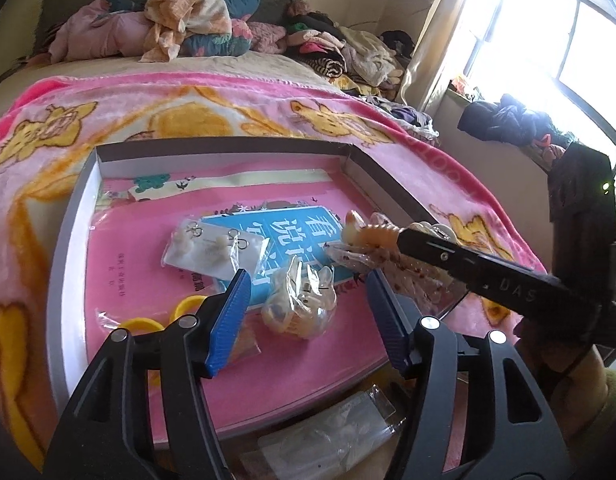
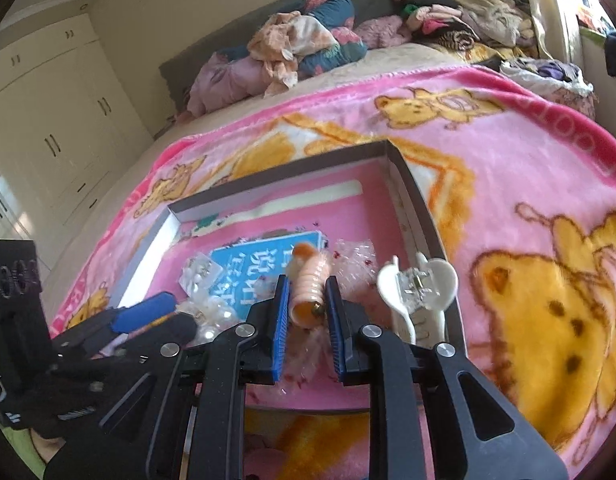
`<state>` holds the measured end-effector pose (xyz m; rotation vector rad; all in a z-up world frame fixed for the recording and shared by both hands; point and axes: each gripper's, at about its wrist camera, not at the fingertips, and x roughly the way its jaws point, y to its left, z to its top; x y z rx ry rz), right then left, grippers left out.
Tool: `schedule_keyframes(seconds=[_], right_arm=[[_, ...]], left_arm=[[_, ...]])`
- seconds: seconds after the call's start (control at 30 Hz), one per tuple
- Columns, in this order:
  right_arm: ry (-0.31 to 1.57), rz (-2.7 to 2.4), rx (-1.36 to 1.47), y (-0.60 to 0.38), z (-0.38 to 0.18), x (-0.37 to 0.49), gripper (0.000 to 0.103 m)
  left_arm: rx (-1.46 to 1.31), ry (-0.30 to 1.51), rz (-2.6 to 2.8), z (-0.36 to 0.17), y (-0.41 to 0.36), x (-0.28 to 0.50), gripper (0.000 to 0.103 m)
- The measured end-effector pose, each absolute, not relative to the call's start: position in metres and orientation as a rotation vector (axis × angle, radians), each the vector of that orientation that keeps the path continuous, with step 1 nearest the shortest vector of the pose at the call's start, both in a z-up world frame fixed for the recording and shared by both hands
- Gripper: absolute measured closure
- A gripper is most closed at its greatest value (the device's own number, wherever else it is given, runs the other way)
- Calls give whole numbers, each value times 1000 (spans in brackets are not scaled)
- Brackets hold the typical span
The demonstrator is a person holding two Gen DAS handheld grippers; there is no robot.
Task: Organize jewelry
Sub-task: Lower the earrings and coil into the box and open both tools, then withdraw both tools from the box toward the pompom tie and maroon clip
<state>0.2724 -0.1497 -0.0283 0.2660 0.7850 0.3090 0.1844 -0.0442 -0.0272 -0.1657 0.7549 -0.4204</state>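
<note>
Pink plush fleece printed with yellow bears covers the bed (image 1: 120, 120) in the left wrist view, and on it lies a shallow rectangular box lid (image 1: 74, 216) with grey cardboard walls and a glossy pink liner. Low in the frame the left gripper (image 1: 306, 320) stands with its ribbed blue pads apart, touching nothing; between and just beyond them sits a crinkled clear bag of amber beads (image 1: 300, 304). Up-left of it a flat clear packet of pearl earrings (image 1: 212, 246) rests on a blue printed card (image 1: 284, 248), and two yellow plastic rings (image 1: 164, 316) lie at lower left. From the right edge the black right gripper (image 1: 391, 240) reaches in, clamped on a ridged peach hair clip (image 1: 367, 232). In the right wrist view, that gripper (image 2: 306, 312) fills the lower centre, its blue pads pressed on both sides of the hair clip (image 2: 309, 284), a segmented, shiny plastic shape held over the lid's pink floor. To its right a smooth white claw clip (image 2: 419, 292) stands against the lid's right wall (image 2: 411, 200). Lower left, the left gripper's blue pad (image 2: 144, 312) shows beside round pearly beads (image 2: 214, 316).
</note>
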Motion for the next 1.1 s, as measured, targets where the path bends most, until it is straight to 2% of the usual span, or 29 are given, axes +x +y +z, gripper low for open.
schedule_keyframes(seconds=[0.1, 0.13, 0.2, 0.33, 0.43, 0.53, 0.6, 1.1], right_arm=[[762, 307, 263, -152, -27, 263, 71], [757, 304, 261, -152, -26, 260, 64], [742, 301, 264, -154, -23, 253, 57], [688, 279, 254, -159, -15, 234, 39], [656, 270, 247, -161, -8, 222, 27], [627, 263, 230, -162, -2, 208, 22], [614, 257, 223, -162, 1, 201, 20], [597, 276, 213, -158, 7, 161, 18]], left_arm=[[-166, 751, -420, -26, -43, 182, 51], [-167, 749, -419, -25, -42, 181, 49], [-169, 744, -417, -24, -42, 180, 40], [-171, 727, -410, -18, -38, 174, 38], [-185, 709, -397, -14, -32, 170, 27], [-194, 680, -369, -7, -24, 163, 15], [-196, 666, -353, -3, -18, 159, 13], [-181, 639, -298, 6, 2, 128, 12]])
